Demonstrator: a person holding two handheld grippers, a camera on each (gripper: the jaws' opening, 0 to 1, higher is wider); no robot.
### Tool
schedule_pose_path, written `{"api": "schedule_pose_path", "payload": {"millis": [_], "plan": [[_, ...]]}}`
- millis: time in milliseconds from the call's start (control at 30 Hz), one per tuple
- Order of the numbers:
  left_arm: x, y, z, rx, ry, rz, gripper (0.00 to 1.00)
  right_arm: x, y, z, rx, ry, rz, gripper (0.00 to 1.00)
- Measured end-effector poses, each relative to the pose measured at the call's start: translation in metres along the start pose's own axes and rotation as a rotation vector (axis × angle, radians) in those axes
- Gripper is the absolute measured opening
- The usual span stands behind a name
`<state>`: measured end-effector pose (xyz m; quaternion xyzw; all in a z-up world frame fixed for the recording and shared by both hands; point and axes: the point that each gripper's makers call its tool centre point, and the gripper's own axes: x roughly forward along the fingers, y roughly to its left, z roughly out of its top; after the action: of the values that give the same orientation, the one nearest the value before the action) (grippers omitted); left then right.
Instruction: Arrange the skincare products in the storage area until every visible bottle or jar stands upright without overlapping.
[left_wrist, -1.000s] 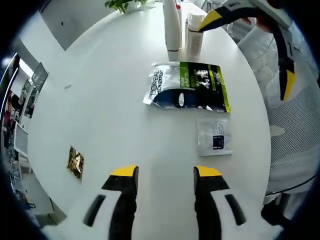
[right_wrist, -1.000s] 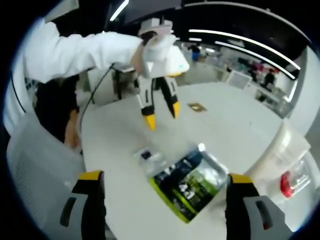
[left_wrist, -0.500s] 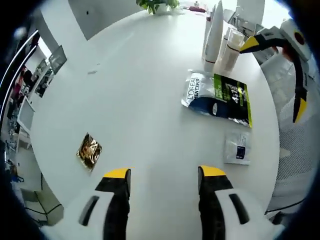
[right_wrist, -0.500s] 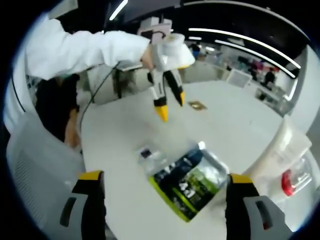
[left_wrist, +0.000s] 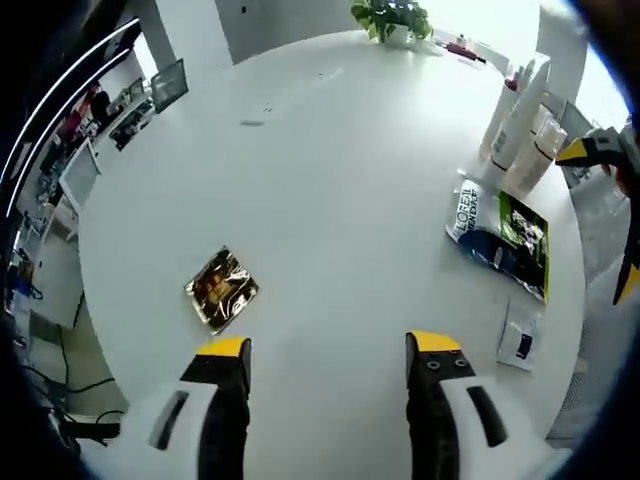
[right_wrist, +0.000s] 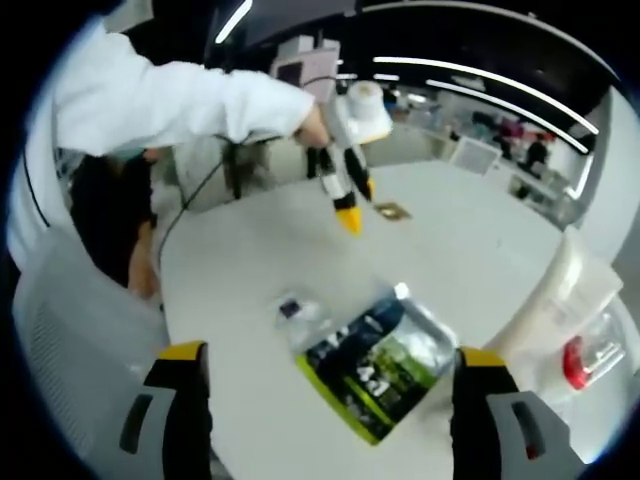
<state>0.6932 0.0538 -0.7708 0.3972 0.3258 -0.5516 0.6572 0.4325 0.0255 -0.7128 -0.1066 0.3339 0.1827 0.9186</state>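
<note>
My left gripper (left_wrist: 330, 345) hangs open over the white round table (left_wrist: 330, 170), with a gold sachet (left_wrist: 222, 288) lying just ahead of its left jaw. In the right gripper view the left gripper (right_wrist: 355, 205) is held out over the table near that gold sachet (right_wrist: 392, 211). Several white bottles (left_wrist: 515, 125) stand upright at the table's right edge. A green and black pouch (left_wrist: 500, 235) lies flat beside them, and a small clear sachet (left_wrist: 518, 338) lies nearer. My right gripper (right_wrist: 330, 358) is open above the pouch (right_wrist: 385, 365) and small sachet (right_wrist: 300, 310). A white bottle (right_wrist: 558, 300) stands at its right.
A potted plant (left_wrist: 392, 18) stands at the table's far edge. The right gripper (left_wrist: 605, 220) shows at the right edge of the left gripper view. A person's white sleeve (right_wrist: 170, 100) reaches across above the table. Desks and screens (left_wrist: 75, 170) lie beyond the table's left rim.
The left gripper has swung away from the pouch and bottles toward the gold sachet, which now lies close ahead of it. The right gripper has stayed put, open.
</note>
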Motion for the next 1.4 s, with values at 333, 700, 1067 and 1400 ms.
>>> {"api": "schedule_pose_path", "payload": {"millis": [333,700,1067,1400], "plan": [[0.019,0.017,0.008,-0.134,-0.021,0.016,0.78,-0.002,0.001,-0.002,-0.004,0.007,0.0,0.99],[0.03,0.046,0.023,-0.328,-0.081,0.047,0.72,0.0,0.001,-0.002,-0.009,0.011,0.008,0.99],[0.04,0.055,0.011,-0.354,0.031,0.057,0.62,0.0,0.001,-0.001,-0.008,0.005,0.015,0.99],[0.05,0.066,0.014,-0.432,0.077,0.047,0.61,0.0,0.001,-0.001,-0.009,0.007,0.019,0.99]]}}
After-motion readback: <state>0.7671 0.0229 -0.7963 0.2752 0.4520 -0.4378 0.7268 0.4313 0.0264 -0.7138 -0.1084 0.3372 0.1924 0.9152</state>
